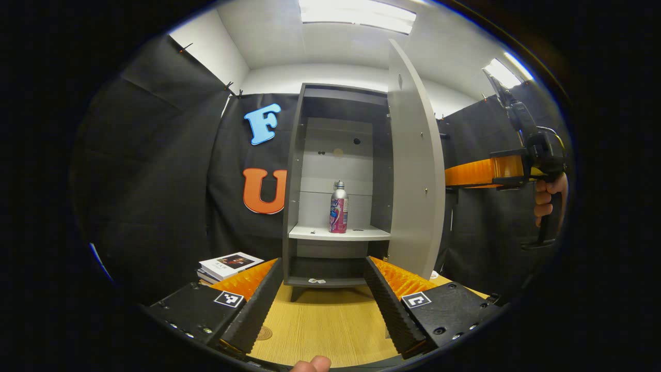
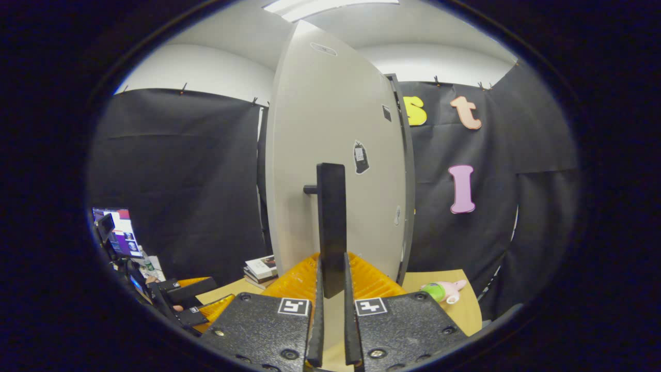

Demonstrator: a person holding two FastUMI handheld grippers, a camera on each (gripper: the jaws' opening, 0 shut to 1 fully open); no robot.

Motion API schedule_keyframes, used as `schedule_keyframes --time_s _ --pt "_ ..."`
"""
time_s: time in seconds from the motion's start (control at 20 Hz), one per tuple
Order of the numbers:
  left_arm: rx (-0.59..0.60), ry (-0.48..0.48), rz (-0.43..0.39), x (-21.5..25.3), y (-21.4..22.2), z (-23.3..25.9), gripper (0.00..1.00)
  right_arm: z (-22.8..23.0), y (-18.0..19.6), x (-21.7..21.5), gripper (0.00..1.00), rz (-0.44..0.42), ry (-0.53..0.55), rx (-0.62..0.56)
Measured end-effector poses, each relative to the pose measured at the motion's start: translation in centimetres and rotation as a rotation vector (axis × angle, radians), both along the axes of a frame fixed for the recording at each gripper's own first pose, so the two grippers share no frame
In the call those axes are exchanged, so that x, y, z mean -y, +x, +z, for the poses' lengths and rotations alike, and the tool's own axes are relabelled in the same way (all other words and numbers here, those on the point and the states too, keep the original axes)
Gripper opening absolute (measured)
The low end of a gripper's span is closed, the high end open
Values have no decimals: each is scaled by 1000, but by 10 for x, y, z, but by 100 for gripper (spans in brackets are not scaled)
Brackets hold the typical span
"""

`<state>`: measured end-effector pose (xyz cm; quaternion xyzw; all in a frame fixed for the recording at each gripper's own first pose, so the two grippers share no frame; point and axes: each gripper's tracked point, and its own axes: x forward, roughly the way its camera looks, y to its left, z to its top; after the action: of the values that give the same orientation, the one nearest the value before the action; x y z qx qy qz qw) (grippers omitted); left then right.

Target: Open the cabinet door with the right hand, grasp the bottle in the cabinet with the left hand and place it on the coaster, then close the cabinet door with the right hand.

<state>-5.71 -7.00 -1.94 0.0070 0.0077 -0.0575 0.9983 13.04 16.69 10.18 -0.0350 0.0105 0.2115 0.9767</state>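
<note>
Left gripper view: left hand-held gripper (image 1: pixel 324 305) spread wide, empty, above the wooden bench (image 1: pixel 325 325). Straight ahead, grey cabinet (image 1: pixel 294 181) with door (image 1: pixel 413 170) swung open to the right; pink-labelled bottle (image 1: pixel 339 207) upright on the middle shelf (image 1: pixel 338 233). Round coaster (image 1: pixel 264 332) on the bench beside the left finger. Stacked books (image 1: pixel 227 267) at left.

Right gripper view: right hand-held gripper (image 2: pixel 331 315) nearly closed around the door's black handle (image 2: pixel 331 227); actual contact unclear. Pink plush toy (image 2: pixel 445 291) lying on the bench at right.
</note>
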Motion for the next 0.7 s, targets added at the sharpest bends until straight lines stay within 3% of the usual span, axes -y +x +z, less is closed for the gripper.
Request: schedule_keyframes --time_s 0.4,0.7 --pt "-24 28 -31 19 -2 -9 95 4 -3 47 9 -90 32 22" --pt "-32 36 -41 25 0 -14 95 7 11 88 7 -226 32 59"
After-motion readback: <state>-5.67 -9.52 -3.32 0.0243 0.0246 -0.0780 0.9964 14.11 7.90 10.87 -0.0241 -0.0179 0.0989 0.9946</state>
